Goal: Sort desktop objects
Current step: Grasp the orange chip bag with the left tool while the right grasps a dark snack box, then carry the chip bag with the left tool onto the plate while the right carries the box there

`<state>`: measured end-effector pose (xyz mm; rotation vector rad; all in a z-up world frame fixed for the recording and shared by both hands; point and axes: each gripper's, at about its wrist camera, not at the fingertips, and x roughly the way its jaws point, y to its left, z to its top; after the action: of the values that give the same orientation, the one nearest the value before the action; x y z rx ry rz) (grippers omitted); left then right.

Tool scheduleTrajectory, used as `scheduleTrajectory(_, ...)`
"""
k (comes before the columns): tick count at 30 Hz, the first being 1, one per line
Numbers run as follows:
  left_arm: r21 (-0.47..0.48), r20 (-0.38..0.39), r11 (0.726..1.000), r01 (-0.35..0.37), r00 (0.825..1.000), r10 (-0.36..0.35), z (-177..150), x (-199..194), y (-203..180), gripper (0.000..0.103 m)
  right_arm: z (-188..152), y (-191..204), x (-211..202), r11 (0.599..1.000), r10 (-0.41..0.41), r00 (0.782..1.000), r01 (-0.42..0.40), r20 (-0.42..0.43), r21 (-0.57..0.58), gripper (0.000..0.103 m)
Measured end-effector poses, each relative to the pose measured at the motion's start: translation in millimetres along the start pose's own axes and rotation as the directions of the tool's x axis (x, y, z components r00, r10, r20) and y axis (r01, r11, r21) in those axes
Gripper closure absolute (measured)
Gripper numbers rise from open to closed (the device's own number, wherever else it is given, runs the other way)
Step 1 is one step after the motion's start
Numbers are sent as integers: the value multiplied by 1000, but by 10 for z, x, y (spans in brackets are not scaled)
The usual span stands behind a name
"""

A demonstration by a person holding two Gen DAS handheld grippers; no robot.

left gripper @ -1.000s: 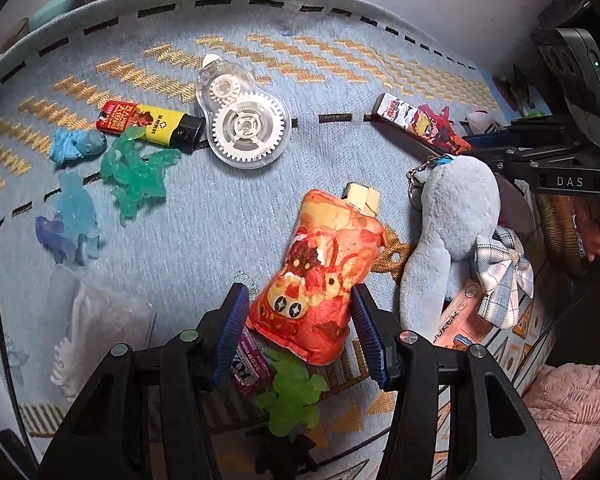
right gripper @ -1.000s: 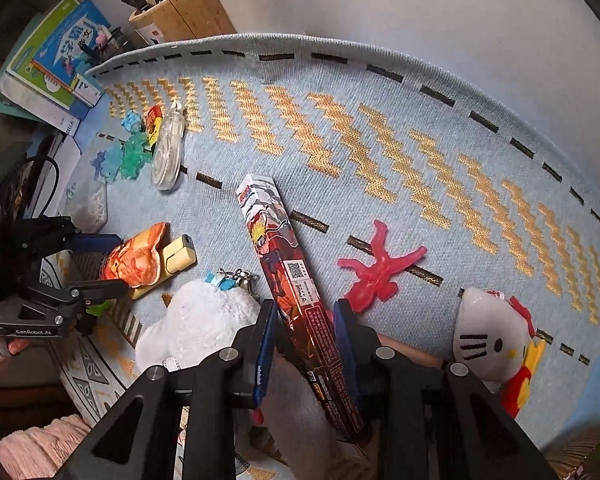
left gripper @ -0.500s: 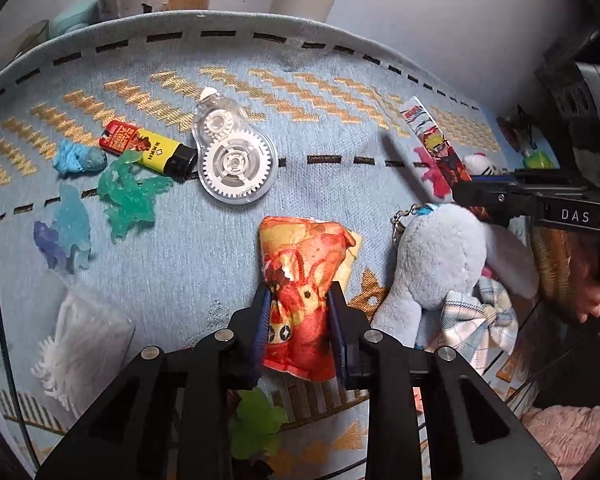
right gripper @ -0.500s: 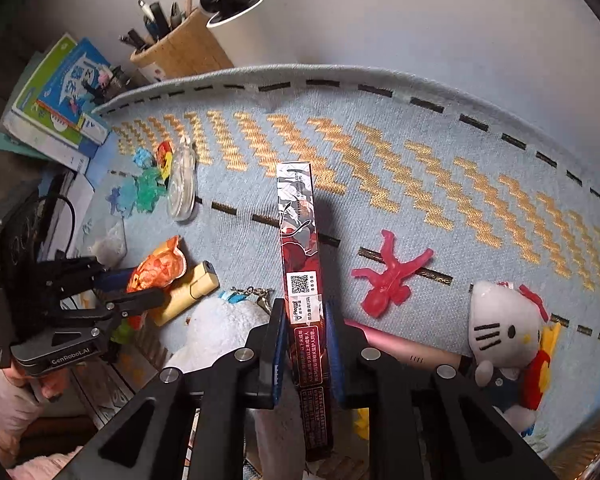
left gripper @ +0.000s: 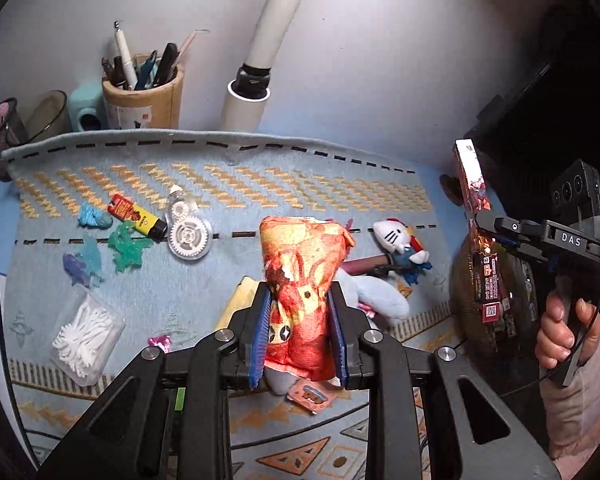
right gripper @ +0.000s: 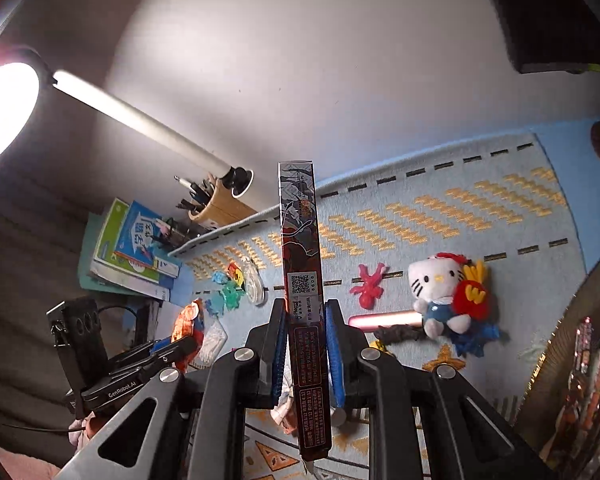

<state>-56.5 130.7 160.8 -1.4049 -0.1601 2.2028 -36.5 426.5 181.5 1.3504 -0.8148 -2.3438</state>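
My left gripper (left gripper: 298,332) is shut on an orange-red plush pouch (left gripper: 302,276) and holds it upright above the blue mat (left gripper: 228,184). My right gripper (right gripper: 305,344) is shut on a long narrow printed box (right gripper: 302,248), held upright above the mat; the box also shows in the left wrist view (left gripper: 476,216), over a round gold-patterned container (left gripper: 466,280). The left gripper with the pouch shows in the right wrist view (right gripper: 188,324).
On the mat lie a Hello Kitty plush (right gripper: 444,288), a red figure (right gripper: 368,282), a pink pen (right gripper: 384,319), a grey-blue plush (left gripper: 376,296), a correction tape (left gripper: 188,232), a lighter (left gripper: 138,216), blue and green figures (left gripper: 126,246) and a swab box (left gripper: 86,336). A pen cup (left gripper: 144,96) and lamp (left gripper: 256,60) stand behind.
Both grippers have risen from the mat. The left closed on the pouch and lifted it upright. The right lifted the long box clear and swung right toward the gold container.
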Motion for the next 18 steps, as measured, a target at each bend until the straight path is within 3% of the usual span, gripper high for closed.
scheduleTrajectory(8, 80, -4, 996, 47, 999, -46, -43, 15, -817, 80, -302, -568, -1106, 986, -58, 985, 31, 161, 164, 85)
scheduleTrajectory(18, 188, -60, 968, 166, 986, -157, -104, 329, -2035, 80, -760, -1364, -2336, 940, -223, 932, 128, 285, 316, 85)
